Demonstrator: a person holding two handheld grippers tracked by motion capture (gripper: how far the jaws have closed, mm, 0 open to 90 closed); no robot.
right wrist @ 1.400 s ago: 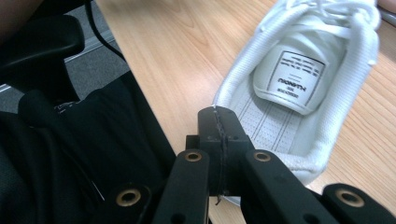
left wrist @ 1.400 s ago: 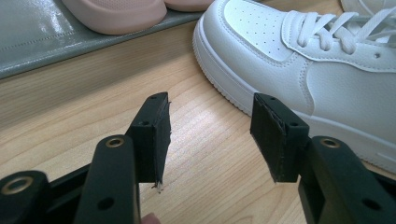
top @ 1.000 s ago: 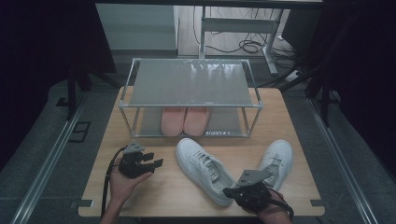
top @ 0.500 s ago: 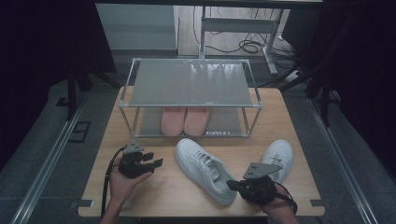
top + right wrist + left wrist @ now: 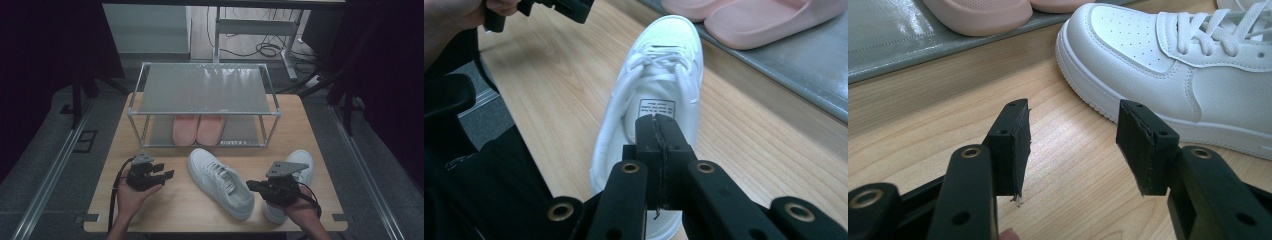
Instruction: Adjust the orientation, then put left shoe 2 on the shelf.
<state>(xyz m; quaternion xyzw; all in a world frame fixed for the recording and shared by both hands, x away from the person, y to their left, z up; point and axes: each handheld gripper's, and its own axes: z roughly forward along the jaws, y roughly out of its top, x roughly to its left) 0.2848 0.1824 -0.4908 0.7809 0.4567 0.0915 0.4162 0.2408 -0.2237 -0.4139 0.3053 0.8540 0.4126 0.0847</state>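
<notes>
Jaws pressed together on my right gripper (image 5: 657,165), spread on my left gripper (image 5: 1073,145). Between them lies 1 white sneaker (image 5: 220,182): light, I judge; its padded collar looks pinchable.

Two white sneakers (image 5: 220,182) (image 5: 295,172) lie on one table (image 5: 195,210). Two pink slippers (image 5: 185,129) (image 5: 210,128) sit in one rack (image 5: 205,90). Two grippers (image 5: 167,175) (image 5: 250,185) are held by two hands (image 5: 131,197) (image 5: 300,212).
</notes>
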